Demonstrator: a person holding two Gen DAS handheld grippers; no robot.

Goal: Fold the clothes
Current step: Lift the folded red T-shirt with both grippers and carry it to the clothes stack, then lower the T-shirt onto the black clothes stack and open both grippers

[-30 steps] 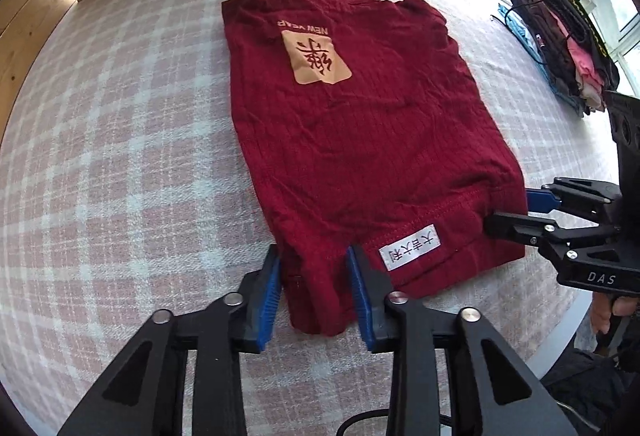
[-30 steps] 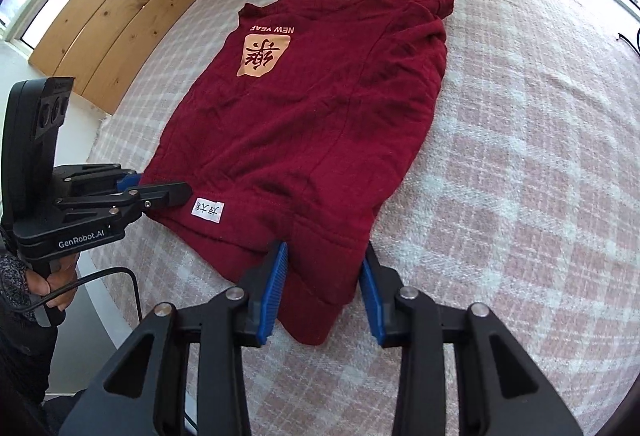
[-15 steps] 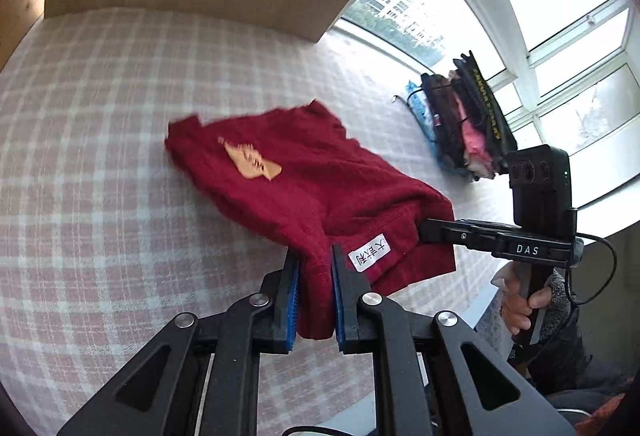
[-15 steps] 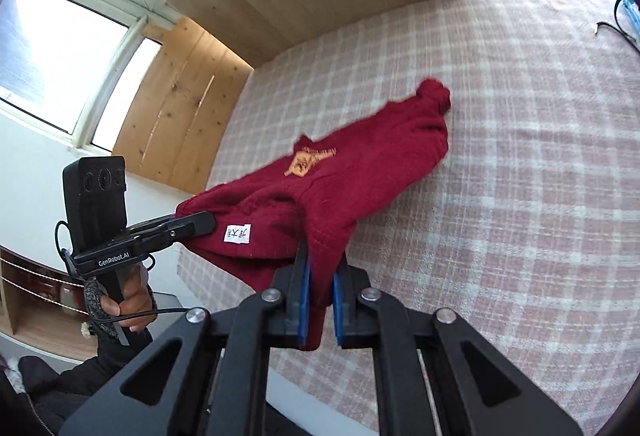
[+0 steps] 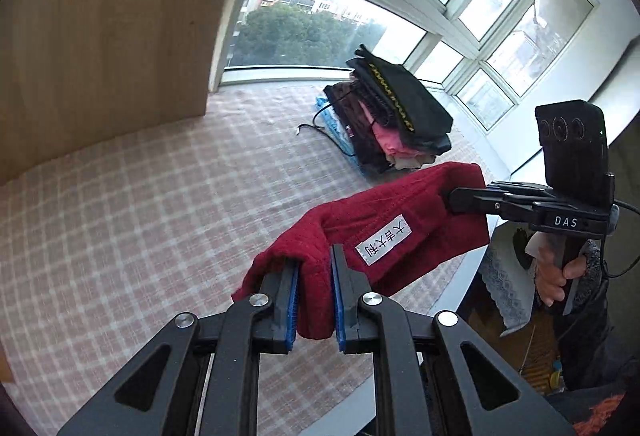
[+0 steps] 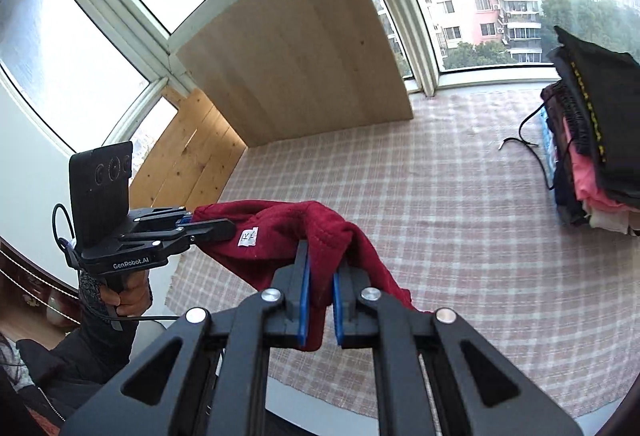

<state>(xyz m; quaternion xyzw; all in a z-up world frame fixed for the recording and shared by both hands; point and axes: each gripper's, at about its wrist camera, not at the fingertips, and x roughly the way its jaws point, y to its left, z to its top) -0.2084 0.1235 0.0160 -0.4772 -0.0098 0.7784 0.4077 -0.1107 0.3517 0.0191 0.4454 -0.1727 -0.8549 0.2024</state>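
Both tongs are clamped on the hem of the red sweater [image 5: 404,220]: the left tongs [image 5: 314,300] pinch one bottom corner between their blue pads, and the right tongs [image 6: 319,306] pinch the other, with the white label [image 5: 383,240] on the stretch of hem between them. The garment is up in the air above the checked tabletop [image 5: 140,203]; only the hem band shows in either view, and the body hanging below is out of sight, so I cannot tell whether any of it touches the cloth-covered surface. My judgement is that the step in hand is carrying the lifted hem over to make a fold, or shaking the garment flat first. To do it well, keep the two tongs level with each other and far enough apart that the hem runs taut, without the sag now visible near the label. Move both at the same pace so the fold line comes out square. Lay the garment down on the bare checked area, well apart from the stack of folded clothes [image 5: 396,123] by the window and the loose black cable [image 6: 524,139] beside it. Release only when the fabric rests flat.
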